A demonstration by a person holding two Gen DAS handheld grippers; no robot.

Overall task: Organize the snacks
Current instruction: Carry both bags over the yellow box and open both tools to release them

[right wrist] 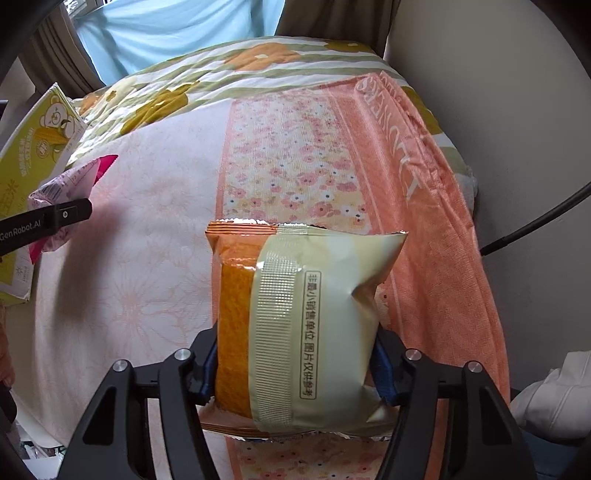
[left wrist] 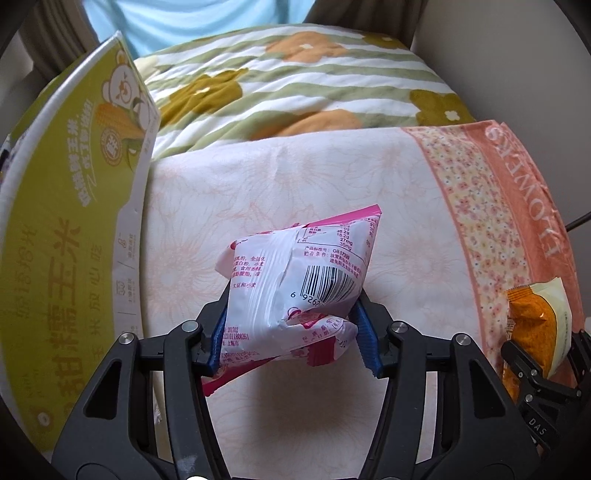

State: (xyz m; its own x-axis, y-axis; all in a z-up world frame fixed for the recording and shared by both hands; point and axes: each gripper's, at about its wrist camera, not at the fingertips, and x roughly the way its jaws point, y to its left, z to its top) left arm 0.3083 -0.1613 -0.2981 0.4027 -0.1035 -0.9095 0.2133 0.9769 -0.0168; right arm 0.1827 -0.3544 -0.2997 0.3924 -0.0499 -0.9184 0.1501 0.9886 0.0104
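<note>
My left gripper (left wrist: 293, 332) is shut on a crumpled pink and white snack packet (left wrist: 295, 280) with a barcode, held above the towel. It also shows at the left edge of the right wrist view (right wrist: 70, 184). My right gripper (right wrist: 295, 369) is shut on an orange and cream snack bag (right wrist: 306, 325), held upright over the towel's orange border. That bag and the right gripper show at the right edge of the left wrist view (left wrist: 535, 325). A green cardboard box (left wrist: 70, 229) with a bear and corn print stands to the left of the pink packet.
A pink and orange floral towel (left wrist: 369, 177) covers the bed. A striped quilt (left wrist: 295, 74) with bear prints lies behind it. A person in a light blue shirt (left wrist: 192, 18) stands at the far side. A black cable (right wrist: 535, 225) and white cloth (right wrist: 554, 398) are on the right.
</note>
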